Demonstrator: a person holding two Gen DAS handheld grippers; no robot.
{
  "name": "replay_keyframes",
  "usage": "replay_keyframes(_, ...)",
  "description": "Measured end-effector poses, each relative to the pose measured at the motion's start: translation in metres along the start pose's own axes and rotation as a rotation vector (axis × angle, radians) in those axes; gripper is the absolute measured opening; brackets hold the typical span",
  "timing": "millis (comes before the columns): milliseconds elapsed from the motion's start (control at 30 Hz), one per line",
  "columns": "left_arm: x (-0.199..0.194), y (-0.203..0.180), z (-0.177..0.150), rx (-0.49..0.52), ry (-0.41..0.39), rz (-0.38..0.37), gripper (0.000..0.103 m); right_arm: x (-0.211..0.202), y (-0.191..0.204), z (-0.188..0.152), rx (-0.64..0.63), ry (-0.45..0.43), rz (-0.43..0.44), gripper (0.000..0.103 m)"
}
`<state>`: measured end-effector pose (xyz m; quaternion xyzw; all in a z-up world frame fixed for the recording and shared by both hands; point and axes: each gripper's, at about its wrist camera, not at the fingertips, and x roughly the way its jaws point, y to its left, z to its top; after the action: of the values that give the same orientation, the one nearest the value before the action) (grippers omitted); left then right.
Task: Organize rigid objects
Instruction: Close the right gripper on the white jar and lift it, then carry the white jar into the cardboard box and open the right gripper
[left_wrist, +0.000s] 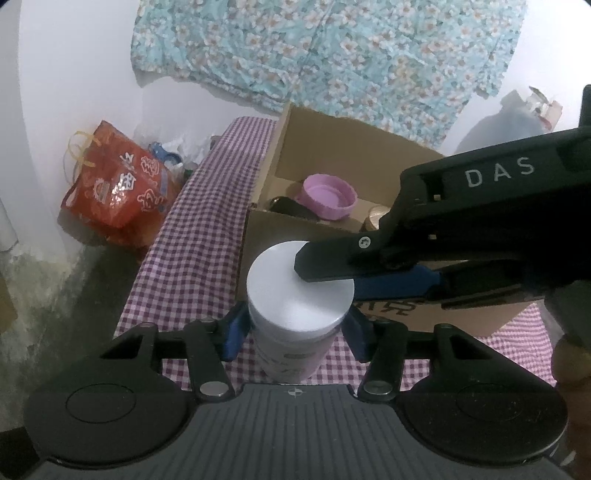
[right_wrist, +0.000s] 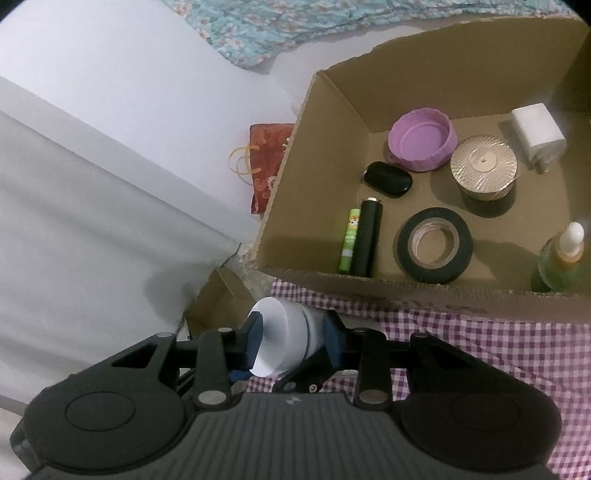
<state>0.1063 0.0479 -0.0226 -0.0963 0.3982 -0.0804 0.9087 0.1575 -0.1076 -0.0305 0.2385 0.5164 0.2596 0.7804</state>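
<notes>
**tapefan:** ok so where are we at? Looks like both tools are on the same thing, the white cylindrical jar with the flat white lid (left_wrist: 299, 291). It's standing upright on the purple-and-white checked cloth (left_wrist: 192, 236), right up against the near wall of the open brown cardboard box (right_wrist: 369, 284).

**boxsorter:** yep. The left gripper (left_wrist: 295, 332) has its blue pads pressed on either side of the jar body just under the lid, so that one's clamped on. The right gripper (right_wrist: 291, 341) comes in from the side across the top and, going by its own camera, its pads are squeezed onto the lid end. Both are gripping the jar.

**tapefan:** so is it a handover, or unscrewing the lid?

**boxsorter:** can't tell from this tbh. My guess is it's the pick-up step for the jar, since the box already holds the lilac plastic cap (right_wrist: 421, 138), the black tape roll (right_wrist: 436, 245), the green stick (right_wrist: 349, 236) and other bits.

**tapefan:** next move then?

**boxsorter:** one gripper needs to let go first, otherwise they fight each other. Then lift clear over the box wall and set it down in a free patch of the box floor, keeping it upright.
</notes>
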Motion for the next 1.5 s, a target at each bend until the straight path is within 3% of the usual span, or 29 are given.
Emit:
replay_keyframes(367, -0.049, -0.013, 0.016, 0.036, -0.071, 0.024, 0.053, -0.035, 0.022, -0.005, -0.015, -0.039, 0.078, 0.039)
replay_keyframes(600, -0.084, -0.049, 0.057, 0.122, -0.192, 0.011, 0.053, -0.097, 0.052, 0.012, -0.094, -0.176, 0.147, 0.039)
replay_keyframes(833, -0.068, -0.111, 0.097, 0.2, -0.225, -0.093, 0.053, -0.16, 0.038, 0.045, -0.12, -0.321, 0.115, 0.039)
replay_keyframes(967, -0.033, -0.143, 0.108, 0.221, -0.179, -0.174, 0.053, -0.179, 0.003, 0.062, -0.092, -0.37, 0.063, 0.039)
replay_keyframes(1133, 0.02, -0.177, 0.102, 0.27, -0.096, -0.207, 0.053, -0.179, -0.055, 0.073, -0.01, -0.378, 0.015, 0.039)
replay_keyframes(1333, 0.08, -0.178, 0.09, 0.251, 0.076, -0.226, 0.053, -0.146, -0.123, 0.079, 0.099, -0.318, -0.005, 0.039)
replay_keyframes(1500, 0.102, -0.177, 0.079, 0.248, 0.159, -0.203, 0.053, -0.124, -0.154, 0.076, 0.13, -0.272, -0.018, 0.039)
